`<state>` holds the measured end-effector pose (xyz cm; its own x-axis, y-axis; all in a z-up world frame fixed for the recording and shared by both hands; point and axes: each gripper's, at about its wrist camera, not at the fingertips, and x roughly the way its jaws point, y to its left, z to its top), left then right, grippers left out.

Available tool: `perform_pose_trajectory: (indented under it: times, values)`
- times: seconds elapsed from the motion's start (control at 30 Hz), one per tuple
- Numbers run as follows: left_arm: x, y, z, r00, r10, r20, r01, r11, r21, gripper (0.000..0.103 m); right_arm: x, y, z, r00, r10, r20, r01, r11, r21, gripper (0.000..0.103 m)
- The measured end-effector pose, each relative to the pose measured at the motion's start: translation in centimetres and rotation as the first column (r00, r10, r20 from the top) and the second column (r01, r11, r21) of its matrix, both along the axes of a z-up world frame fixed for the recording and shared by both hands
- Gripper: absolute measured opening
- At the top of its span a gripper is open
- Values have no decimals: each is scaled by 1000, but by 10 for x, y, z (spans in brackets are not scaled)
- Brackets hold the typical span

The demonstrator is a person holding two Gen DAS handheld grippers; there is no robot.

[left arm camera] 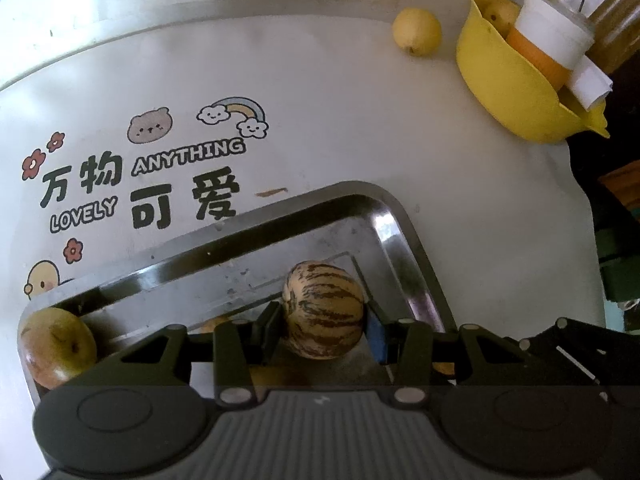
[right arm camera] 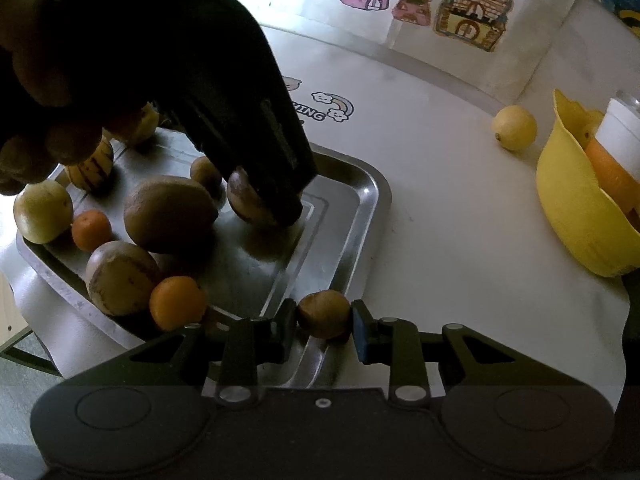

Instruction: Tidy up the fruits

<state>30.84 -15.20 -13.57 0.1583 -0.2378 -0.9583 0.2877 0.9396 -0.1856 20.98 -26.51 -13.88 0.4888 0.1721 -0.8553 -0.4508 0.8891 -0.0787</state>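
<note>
Right wrist view, from the left: the metal tray (right arm camera: 352,216) carries fruit, and the left gripper (right arm camera: 276,204) grasps a striped fruit (left arm camera: 323,310) over the tray floor. Next, the right gripper (right arm camera: 324,330) is clenched on a small brown fruit (right arm camera: 323,314) at the tray's near rim. Farther right, a lemon (right arm camera: 514,127) lies beside the yellow bowl (right arm camera: 568,208).

A home, likely a dining corner, is showing here: a white table (left arm camera: 360,120) is wearing cartoon bear-and-rainbow stickers (left arm camera: 160,160), childlike house drawings (right arm camera: 440,0) are hanging behind the table, and a yellow bowl (left arm camera: 504,92) is sitting at the table's far edge.
</note>
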Motion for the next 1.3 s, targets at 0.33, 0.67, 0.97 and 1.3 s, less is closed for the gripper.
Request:
perform_pose_trajectory:
  times: [0.33, 0.67, 0.97, 1.3]
  values:
    - [1, 2, -2, 999, 30, -22, -31, 999, -9, 49, 1, 4, -2, 1000, 21, 12, -21, 1000, -22, 32]
    - [5, 6, 1, 996, 69, -54, -70, 998, -7, 50, 0, 5, -2, 1000, 23, 7, -23, 999, -31, 35]
    - [9, 12, 18, 992, 114, -50, -115, 993, -23, 71, 3, -2, 2, 1000, 20, -9, -20, 1000, -7, 54]
    - [-20, 44, 58, 973, 220, 64, -215, 974, -77, 93, -10, -5, 29, 995, -87, 50, 85, 996, 31, 79]
